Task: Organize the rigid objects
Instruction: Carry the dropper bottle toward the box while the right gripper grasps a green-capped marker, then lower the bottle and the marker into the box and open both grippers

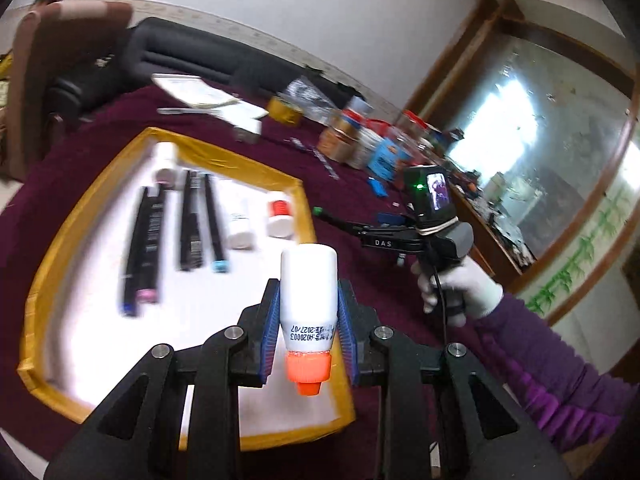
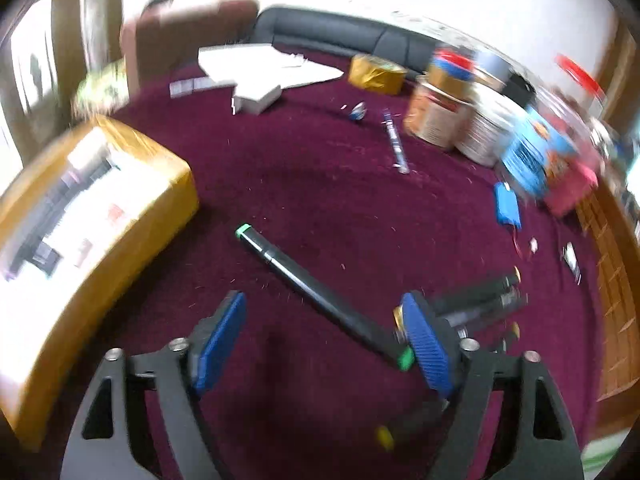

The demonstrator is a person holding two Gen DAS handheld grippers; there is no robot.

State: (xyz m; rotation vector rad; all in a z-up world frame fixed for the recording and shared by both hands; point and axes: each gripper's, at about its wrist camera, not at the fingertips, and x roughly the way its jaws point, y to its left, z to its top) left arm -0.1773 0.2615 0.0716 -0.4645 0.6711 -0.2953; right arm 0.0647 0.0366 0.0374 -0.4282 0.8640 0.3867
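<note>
My left gripper (image 1: pixel 307 304) is shut on a white bottle with an orange cap (image 1: pixel 307 304), held above the near right part of a yellow-rimmed white tray (image 1: pixel 302 196). In the tray lie several black markers (image 1: pixel 192 224) and small white bottles (image 1: pixel 239 222), one with a red cap (image 1: pixel 280 218). My right gripper (image 2: pixel 320 340) is open and empty, low over the maroon cloth, with a black green-tipped marker (image 2: pixel 316 288) lying between its fingers. It also shows in the left wrist view (image 1: pixel 352 228), to the right of the tray (image 2: pixel 176 184).
More black markers (image 2: pixel 476 300) lie just right of my right gripper. A pen (image 2: pixel 394 140), a blue battery pack (image 2: pixel 507 203), cans and jars (image 2: pixel 436 112), a tape roll (image 2: pixel 376 74) and white papers (image 2: pixel 256 66) lie further back on the cloth.
</note>
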